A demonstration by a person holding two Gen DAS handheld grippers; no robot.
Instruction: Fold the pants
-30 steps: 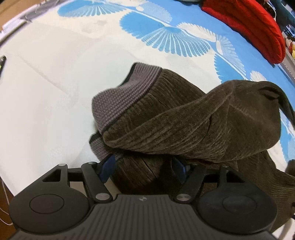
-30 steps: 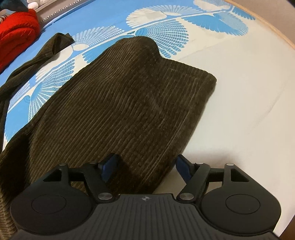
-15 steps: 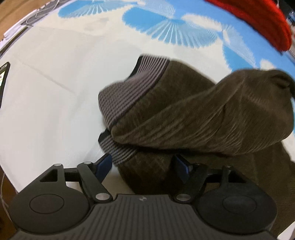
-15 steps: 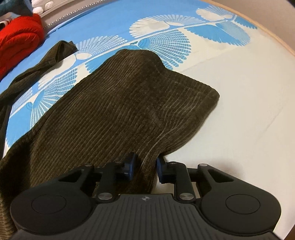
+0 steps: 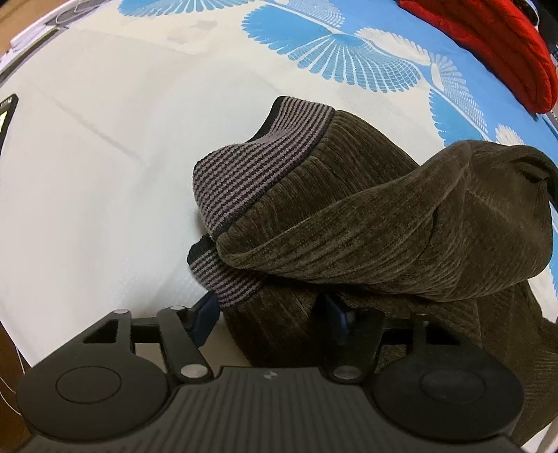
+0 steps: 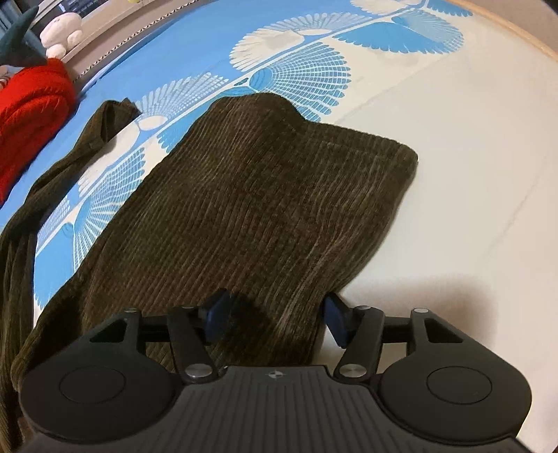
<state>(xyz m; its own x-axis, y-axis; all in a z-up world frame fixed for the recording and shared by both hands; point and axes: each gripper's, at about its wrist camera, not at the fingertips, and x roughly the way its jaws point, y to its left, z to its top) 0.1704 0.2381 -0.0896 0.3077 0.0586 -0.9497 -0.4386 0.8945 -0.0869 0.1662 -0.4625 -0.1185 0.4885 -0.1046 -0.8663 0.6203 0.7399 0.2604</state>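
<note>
Dark olive corduroy pants lie on a bed. In the left wrist view the waist end [image 5: 366, 223] is bunched in a heap, with its grey striped waistband [image 5: 258, 163] turned up. My left gripper [image 5: 270, 315] is open, its fingers either side of the lowest fold by the waistband. In the right wrist view one pant leg [image 6: 251, 209] lies flat with its hem at the far right, and the other leg [image 6: 101, 129] trails off to the far left. My right gripper [image 6: 275, 319] is open over the near edge of the flat leg.
The bed sheet [image 6: 470, 156] is white near me and blue with fan patterns farther off. A red quilted blanket [image 5: 488, 45] lies at the far side; it also shows in the right wrist view [image 6: 28, 115]. A plush toy [image 6: 61, 31] sits beyond it.
My right gripper closed on the leg's edge half a second ago and has opened again. My left gripper stayed open and shifted slightly toward the waistband heap.
</note>
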